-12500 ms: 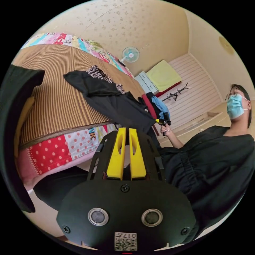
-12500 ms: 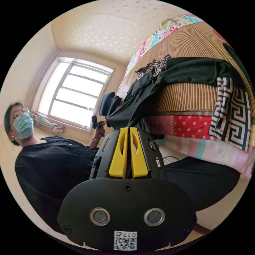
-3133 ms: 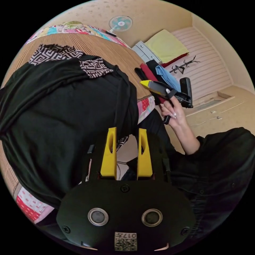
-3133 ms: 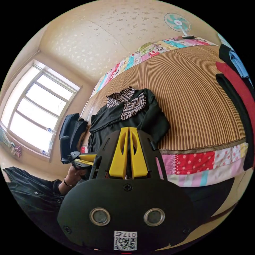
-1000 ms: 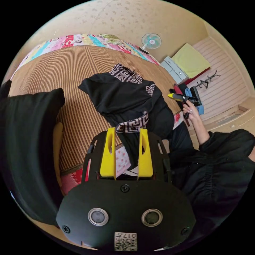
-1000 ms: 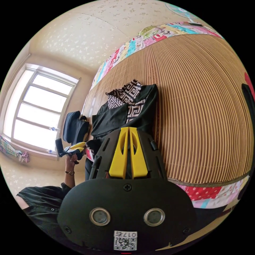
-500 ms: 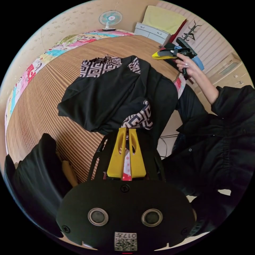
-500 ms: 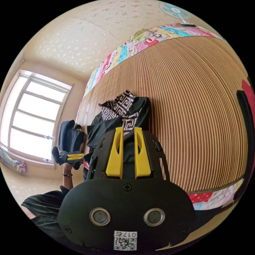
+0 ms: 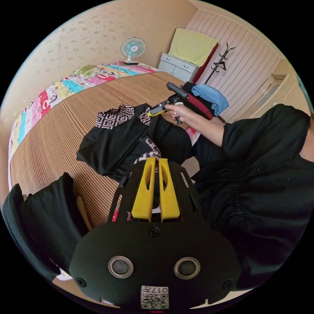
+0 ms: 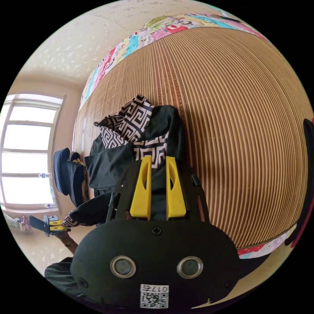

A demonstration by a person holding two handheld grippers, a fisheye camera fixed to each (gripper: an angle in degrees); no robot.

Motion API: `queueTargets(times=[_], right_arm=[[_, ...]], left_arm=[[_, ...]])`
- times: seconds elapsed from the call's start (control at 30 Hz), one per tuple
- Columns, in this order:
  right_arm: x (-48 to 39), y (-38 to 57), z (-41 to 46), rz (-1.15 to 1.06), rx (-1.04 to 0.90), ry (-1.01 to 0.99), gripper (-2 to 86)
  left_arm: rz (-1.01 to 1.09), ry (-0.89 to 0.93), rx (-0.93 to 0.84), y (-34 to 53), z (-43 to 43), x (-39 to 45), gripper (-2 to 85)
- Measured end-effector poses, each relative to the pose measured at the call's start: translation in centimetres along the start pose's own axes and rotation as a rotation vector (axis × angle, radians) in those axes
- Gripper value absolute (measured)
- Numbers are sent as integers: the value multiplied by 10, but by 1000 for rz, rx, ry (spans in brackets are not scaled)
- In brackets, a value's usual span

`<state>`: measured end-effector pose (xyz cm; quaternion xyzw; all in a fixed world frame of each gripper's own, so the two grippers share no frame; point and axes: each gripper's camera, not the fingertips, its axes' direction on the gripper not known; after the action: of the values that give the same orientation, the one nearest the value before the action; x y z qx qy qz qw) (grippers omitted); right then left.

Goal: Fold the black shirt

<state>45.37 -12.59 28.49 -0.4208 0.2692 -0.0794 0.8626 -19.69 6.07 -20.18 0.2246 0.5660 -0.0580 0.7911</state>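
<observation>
Two grippers work on the black shirt (image 9: 124, 147), bunched near the bed mat's (image 10: 235, 114) edge; left gripper (image 9: 156, 161) pinches its patterned trim; right gripper (image 10: 158, 159) hangs open over it; folding has barely begun.

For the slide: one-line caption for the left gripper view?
Left gripper pinching the shirt sleeve at the mat edge; right gripper over its far side.

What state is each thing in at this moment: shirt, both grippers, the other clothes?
black shirt: crumpled on the striped mat, patterned sleeve end pulled off the bed's edge.
left gripper: shut on the sleeve end.
right gripper: open, over the shirt.
pile of clothes: stacked at the bed's corner.
</observation>
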Motion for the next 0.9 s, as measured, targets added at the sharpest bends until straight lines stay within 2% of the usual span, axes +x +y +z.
queueTargets(times=[0.07, 0.2, 0.43, 0.67, 0.8, 0.9], right_arm=[[5, -2, 1, -2, -4, 36, 56], [17, -4, -1, 8, -7, -57, 69], [22, -6, 9, 22, -21, -62, 70], [-7, -19, 25, -74, -69, 122, 81], [-30, -25, 39, -146, -95, 320, 63], [-30, -25, 41, -173, -97, 359, 44]], left_arm=[[44, 18, -2, -2, -9, 15, -7], [134, 84, -25, -7, -14, 40, -7], [116, 127, -62, -12, 3, 46, -7], [202, 172, -35, -27, -1, 71, -7], [207, 179, -27, -31, -2, 69, -7], [186, 166, -16, -30, -6, 63, -8]])
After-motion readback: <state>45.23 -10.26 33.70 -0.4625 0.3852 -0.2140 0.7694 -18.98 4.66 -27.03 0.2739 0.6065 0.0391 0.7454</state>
